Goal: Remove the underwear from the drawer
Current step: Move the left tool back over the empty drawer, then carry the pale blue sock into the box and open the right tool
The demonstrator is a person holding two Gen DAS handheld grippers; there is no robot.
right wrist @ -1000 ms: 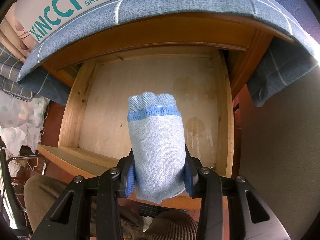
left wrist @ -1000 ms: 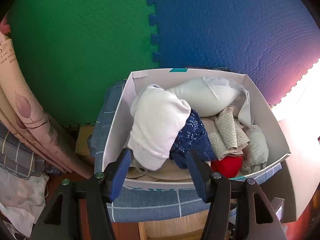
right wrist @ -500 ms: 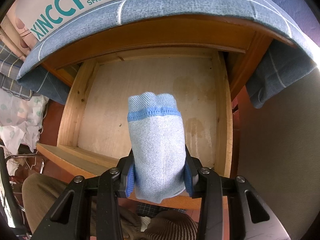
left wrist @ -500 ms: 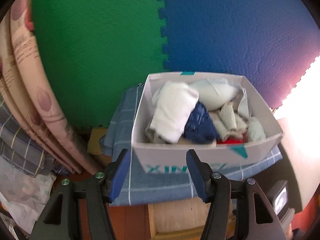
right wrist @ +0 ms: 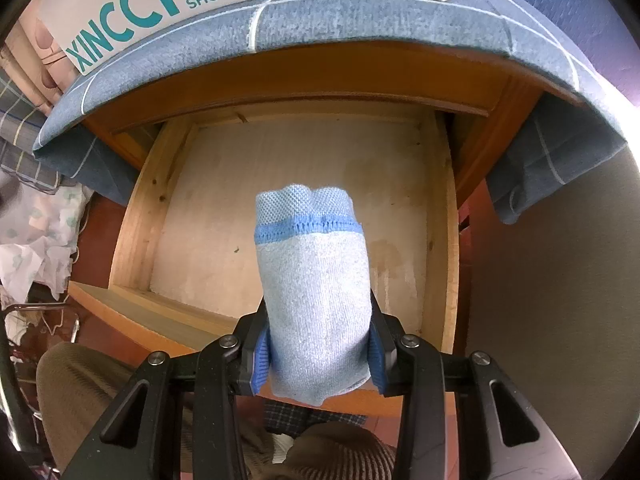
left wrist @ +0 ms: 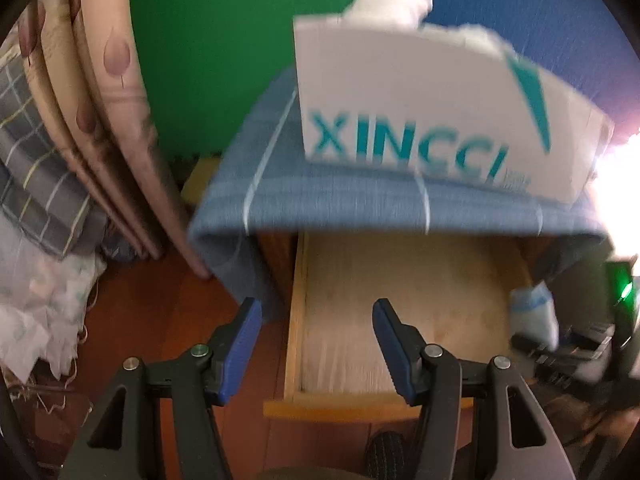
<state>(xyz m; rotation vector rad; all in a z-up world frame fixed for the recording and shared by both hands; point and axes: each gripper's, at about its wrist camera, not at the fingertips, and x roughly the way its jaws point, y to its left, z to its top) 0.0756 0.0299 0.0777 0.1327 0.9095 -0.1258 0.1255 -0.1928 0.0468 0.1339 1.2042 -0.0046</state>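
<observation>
While the right claw [right wrist: 318,354] is clenched on the rolled light-blue underwear [right wrist: 314,292], holding it above the open wooden drawer [right wrist: 288,208], the left claw [left wrist: 317,344] is released and holds nothing. Only the right wrist view shows the grip and the drawer's bare floor in focus. Only the left wrist view, which is blurred, shows white cloth [left wrist: 390,0] rising from the XINCCI shoe box [left wrist: 432,116] on the blue checked cover [left wrist: 320,196], and the underwear [left wrist: 534,312] from the side, at the drawer's right edge.
</observation>
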